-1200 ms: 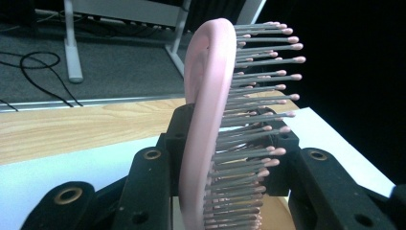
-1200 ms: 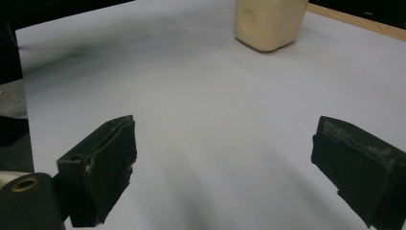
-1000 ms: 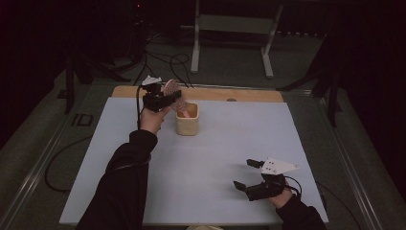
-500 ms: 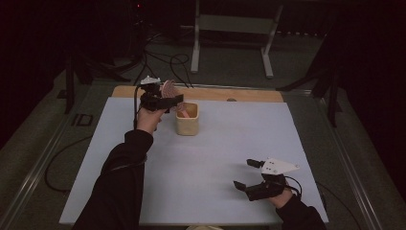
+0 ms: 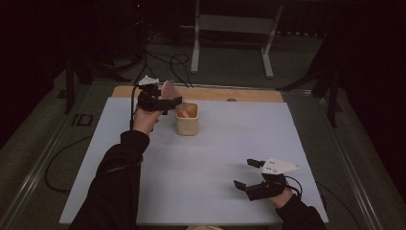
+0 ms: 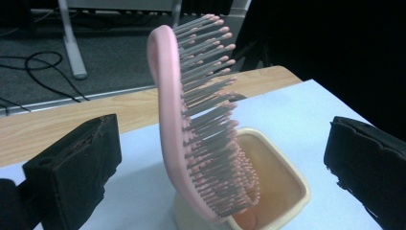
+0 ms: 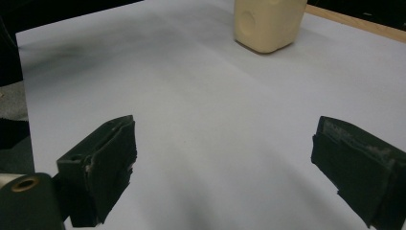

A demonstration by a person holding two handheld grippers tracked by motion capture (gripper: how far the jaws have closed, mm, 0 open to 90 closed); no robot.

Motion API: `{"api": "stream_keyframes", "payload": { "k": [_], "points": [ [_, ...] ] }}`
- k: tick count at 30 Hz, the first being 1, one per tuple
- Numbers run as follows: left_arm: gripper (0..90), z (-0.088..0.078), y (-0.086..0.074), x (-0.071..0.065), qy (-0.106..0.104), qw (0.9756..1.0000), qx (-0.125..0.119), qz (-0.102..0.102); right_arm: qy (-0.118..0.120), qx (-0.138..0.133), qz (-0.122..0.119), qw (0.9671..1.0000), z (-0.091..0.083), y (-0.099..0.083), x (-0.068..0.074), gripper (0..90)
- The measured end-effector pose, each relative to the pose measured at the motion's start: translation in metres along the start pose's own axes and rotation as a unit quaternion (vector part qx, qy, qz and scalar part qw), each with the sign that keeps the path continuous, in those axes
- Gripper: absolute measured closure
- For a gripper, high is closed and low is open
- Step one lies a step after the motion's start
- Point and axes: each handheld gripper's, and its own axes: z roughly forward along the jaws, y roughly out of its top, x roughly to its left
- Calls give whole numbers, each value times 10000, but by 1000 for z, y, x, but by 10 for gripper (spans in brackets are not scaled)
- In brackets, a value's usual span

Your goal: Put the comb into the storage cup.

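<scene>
Pink hairbrush [image 6: 191,134] is stood upright, handle down, in the cream cup [image 5: 187,123] between the just-opened left gripper [image 5: 165,98] jaws, untouched.

A white sheet [image 5: 210,158] covers the worktop [image 5: 249,94], leaving a bare wooden strip along the far edge. A cream square cup [image 5: 186,123] stands on the sheet toward the far left. The right-hand tongs [image 5: 246,175] rest at the near right.
</scene>
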Motion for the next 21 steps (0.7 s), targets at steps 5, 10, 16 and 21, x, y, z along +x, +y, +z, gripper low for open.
{"api": "stream_keyframes", "payload": {
  "k": [5,10,16,21],
  "points": [
    [0,-3,-1,-2,6,9999,22,122,4,12,8,10000,1,0,0,78],
    [0,-6,-3,-3,-72,9996,60,252,-14,-1,2,10000,0,0,0,78],
    [0,-10,-3,-4,-195,9988,69,443,-27,-6,-2,10000,0,0,-1,78],
    [0,-13,-5,-5,-219,9978,91,612,-40,-16,36,10000,0,0,-1,78]
  ]
}}
